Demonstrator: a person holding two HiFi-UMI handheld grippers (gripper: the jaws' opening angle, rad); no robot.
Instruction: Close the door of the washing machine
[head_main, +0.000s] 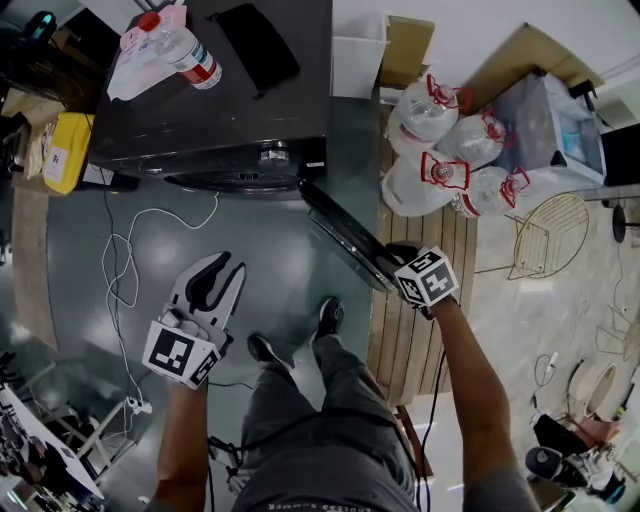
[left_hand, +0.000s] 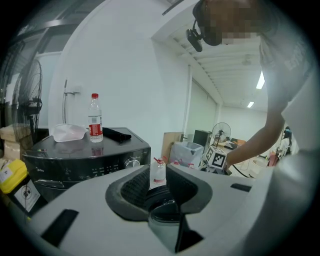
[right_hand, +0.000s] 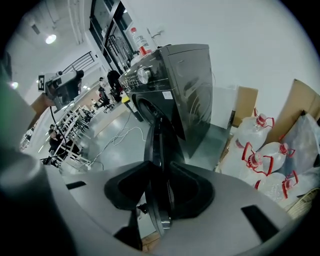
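Right tongs (right_hand: 159, 187) clamped on rim of door (right_hand: 156, 142), 3 o'clock in head view | door wide open, swung toward 4 o'clock from washing machine (head_main: 220, 90) at 12 | my left tongs (head_main: 228, 265) parted, empty, 8 o'clock | I judge: grip made, whole swing shut remains

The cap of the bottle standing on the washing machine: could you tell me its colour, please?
The cap is red, clearest in the left gripper view.

One washer (head_main: 215, 100), one door (head_main: 345, 235), four jugs (head_main: 425, 110), one small bottle (head_main: 185, 50), one black pouch (head_main: 255, 45), one yellow container (head_main: 65, 150), one clear bin (head_main: 555, 125), two shoes (head_main: 265, 350).
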